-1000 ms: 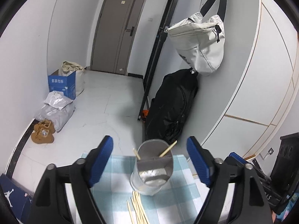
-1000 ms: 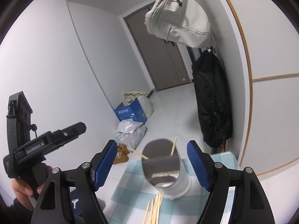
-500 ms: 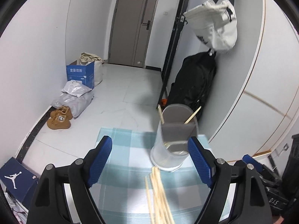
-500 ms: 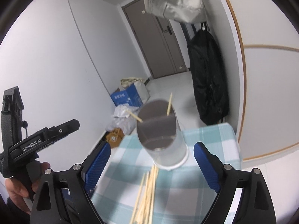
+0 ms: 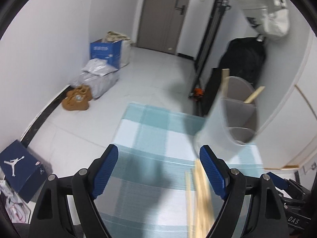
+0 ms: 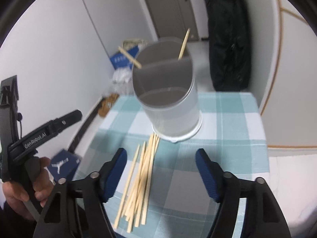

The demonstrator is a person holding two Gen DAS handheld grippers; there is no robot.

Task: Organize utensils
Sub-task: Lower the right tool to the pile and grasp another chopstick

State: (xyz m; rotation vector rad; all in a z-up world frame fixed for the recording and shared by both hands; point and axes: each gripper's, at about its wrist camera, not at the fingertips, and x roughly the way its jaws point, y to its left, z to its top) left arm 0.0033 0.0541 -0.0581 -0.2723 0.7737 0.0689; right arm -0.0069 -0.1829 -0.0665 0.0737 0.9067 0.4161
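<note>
A round translucent utensil holder [image 6: 170, 91] with a grey divided inside stands on the blue-and-white checked cloth [image 6: 233, 130]. Two chopsticks [image 6: 183, 44] lean in its far compartment. A pile of several wooden chopsticks [image 6: 141, 176] lies on the cloth in front of it. My right gripper [image 6: 160, 173] is open and empty, above the pile. My left gripper [image 5: 158, 173] is open and empty over the cloth [image 5: 150, 136], with the holder [image 5: 231, 115] to its right and the chopsticks [image 5: 200, 196] by its right finger. The left tool and the hand holding it [image 6: 29, 138] show in the right wrist view.
The table stands by a white wall with a black bag [image 6: 229, 39] and a pale bag [image 5: 265, 13] hanging. On the floor to the left lie a blue box [image 5: 105, 53], grey parcels [image 5: 97, 77], brown shoes [image 5: 77, 99] and a shoebox [image 5: 19, 168].
Both grippers have tilted down toward the table. The left one has swung left, so the holder now sits at its right. The right one has dropped closer to the chopstick pile.
</note>
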